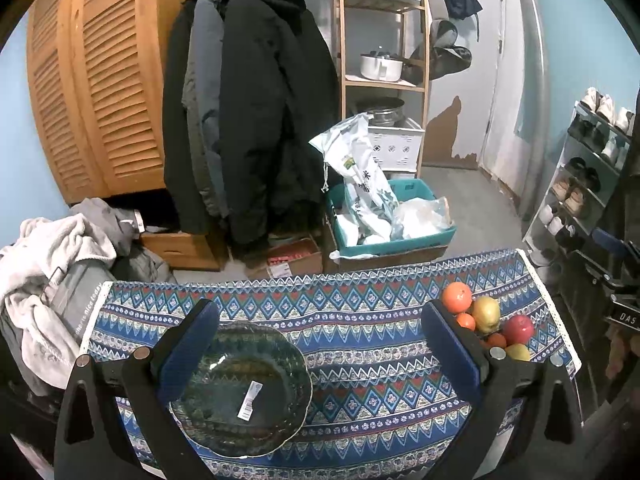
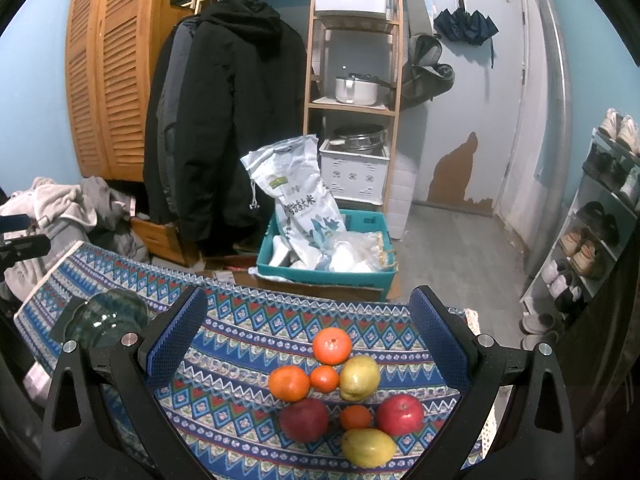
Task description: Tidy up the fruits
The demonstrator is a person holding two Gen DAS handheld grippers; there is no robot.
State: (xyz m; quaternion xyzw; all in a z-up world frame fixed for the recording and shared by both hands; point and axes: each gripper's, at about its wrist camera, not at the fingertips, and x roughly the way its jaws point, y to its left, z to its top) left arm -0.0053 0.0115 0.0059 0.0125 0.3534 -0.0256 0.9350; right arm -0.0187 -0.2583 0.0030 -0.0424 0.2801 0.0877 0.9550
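A dark green glass bowl [image 1: 242, 390] with a white sticker sits on the patterned tablecloth [image 1: 360, 344], under and between the fingers of my open, empty left gripper [image 1: 320, 320]. The bowl also shows in the right wrist view [image 2: 106, 318] at the left. A cluster of fruit lies on the cloth's right side: several oranges [image 2: 332, 345], two red apples [image 2: 400, 414] and two yellow pears [image 2: 360, 378]. My right gripper [image 2: 306, 312] is open and empty, hovering just above and behind the cluster. In the left wrist view the fruit [image 1: 486, 314] lies right of the right finger.
The small table ends at a near far edge; beyond it on the floor stand a teal crate [image 2: 324, 276] with bags and cardboard boxes. Coats [image 1: 248, 120] hang behind. Laundry pile [image 1: 52, 248] at left, shoe rack [image 2: 592, 240] at right.
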